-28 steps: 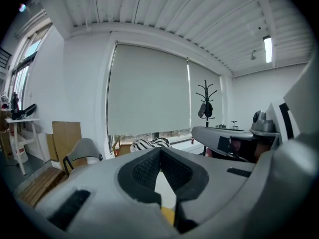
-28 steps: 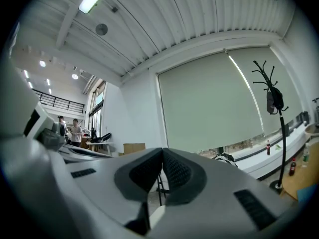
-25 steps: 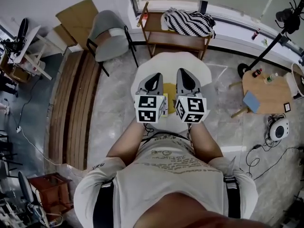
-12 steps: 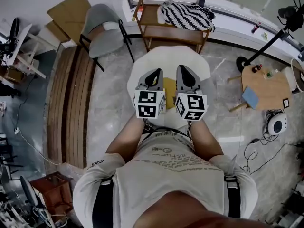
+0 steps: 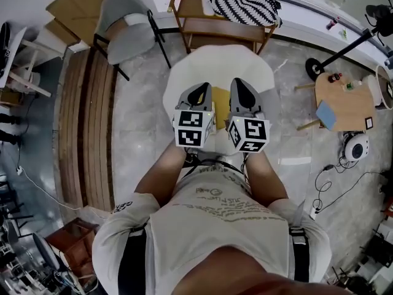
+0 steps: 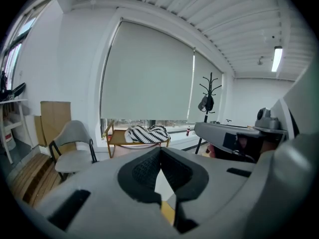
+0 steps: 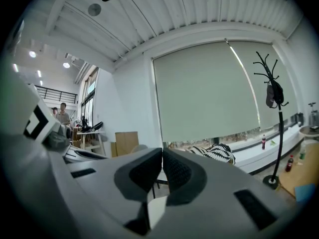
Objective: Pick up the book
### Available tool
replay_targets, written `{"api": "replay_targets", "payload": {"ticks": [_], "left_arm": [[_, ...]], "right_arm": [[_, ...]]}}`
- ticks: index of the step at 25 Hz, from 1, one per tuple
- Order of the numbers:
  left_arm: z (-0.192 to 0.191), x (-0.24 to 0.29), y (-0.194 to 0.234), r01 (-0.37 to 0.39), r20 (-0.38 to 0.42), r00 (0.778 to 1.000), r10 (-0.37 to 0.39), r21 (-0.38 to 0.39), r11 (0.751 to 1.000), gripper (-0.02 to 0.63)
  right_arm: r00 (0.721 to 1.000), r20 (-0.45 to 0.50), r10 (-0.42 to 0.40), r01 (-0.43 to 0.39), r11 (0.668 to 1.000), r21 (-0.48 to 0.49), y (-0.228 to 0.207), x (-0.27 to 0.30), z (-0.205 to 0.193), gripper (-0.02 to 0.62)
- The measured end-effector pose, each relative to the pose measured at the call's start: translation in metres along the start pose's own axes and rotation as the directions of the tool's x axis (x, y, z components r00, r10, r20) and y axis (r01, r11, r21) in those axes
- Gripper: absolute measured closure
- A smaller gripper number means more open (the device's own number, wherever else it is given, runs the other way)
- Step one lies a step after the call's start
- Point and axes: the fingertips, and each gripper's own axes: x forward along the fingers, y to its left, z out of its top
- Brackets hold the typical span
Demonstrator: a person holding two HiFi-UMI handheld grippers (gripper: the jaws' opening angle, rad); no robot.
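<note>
Right, both tools are over the round white tabletop (image 5: 184,82) and neither one has anything in it. My left tool (image 5: 201,92) has its jaws pressed together at the tips, empty, and the left gripper view shows this plainly. The right tool (image 5: 240,86) is closed the same way, with nothing between its jaws. I hold them side by side, pointing away from me, because the yellow book (image 5: 220,108) lies flat on the tabletop and shows in the gap between them, so either tool could reach it. A sliver of yellow also shows beneath the left tool's jaws in its own view. I judge the pick has not yet begun. A flat, thin book offers little to bite on, so I expect to open one tool and work a jaw in at an edge while the other steadies the cover.
</note>
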Motion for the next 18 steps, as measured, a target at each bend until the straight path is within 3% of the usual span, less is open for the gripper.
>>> {"api": "replay_targets", "payload": {"ticks": [8,18], "left_arm": [[-0.063,0.015,0.037,0.027,-0.123,0.992,-0.036,-0.074,0.997,0.588],[-0.169,0.038,0.075,0.015,-0.302,0.952,-0.057,-0.143,0.990,0.589]], "right_arm": [[0.990,-0.137,-0.030,0.033,0.999,0.018,0.015,0.020,-0.069,0.568],[0.954,-0.300,-0.021,0.027,0.999,0.017,0.030,0.030,-0.166,0.568]]}}
